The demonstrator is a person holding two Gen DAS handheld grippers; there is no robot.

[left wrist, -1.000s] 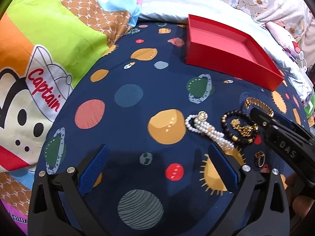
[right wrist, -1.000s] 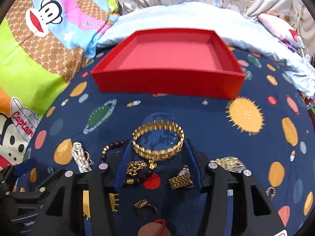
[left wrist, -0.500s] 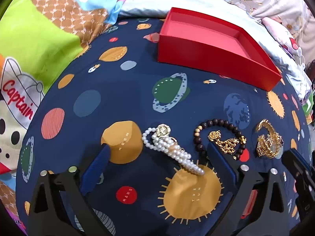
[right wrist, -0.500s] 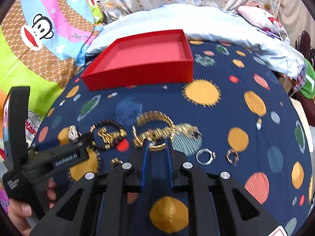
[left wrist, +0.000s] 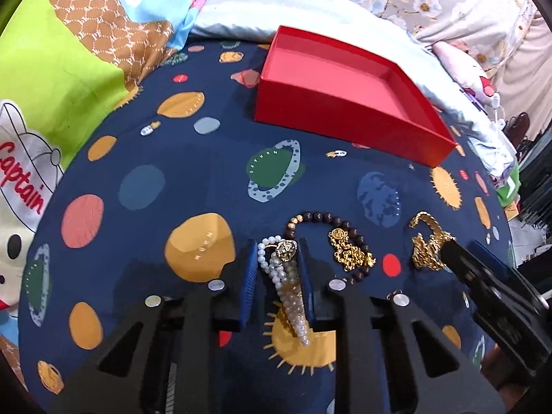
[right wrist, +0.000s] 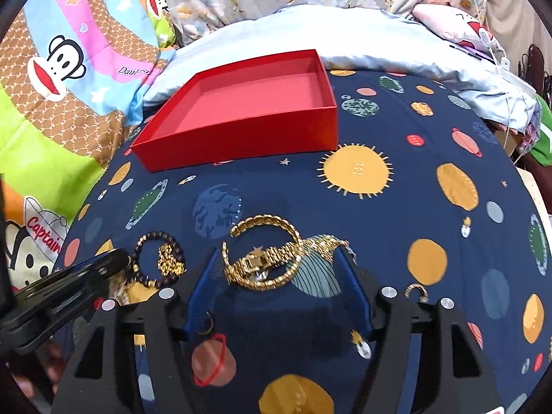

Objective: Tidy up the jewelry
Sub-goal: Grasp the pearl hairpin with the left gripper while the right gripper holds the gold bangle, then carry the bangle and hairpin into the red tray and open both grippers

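Left gripper [left wrist: 278, 265] narrowed around pearl bracelet [left wrist: 286, 284]; right gripper [right wrist: 277, 272] spread wide, straddling gold bracelets [right wrist: 265, 258] on bed.

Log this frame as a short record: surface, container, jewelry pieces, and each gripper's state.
surface: navy planet-print blanket
container: red tray, nothing visible inside
left gripper: shut on pearl bracelet
right gripper: open, fingers either side of gold bracelet
beside them: dark bead bracelet with gold chain inside its loop
also: small ring near right finger
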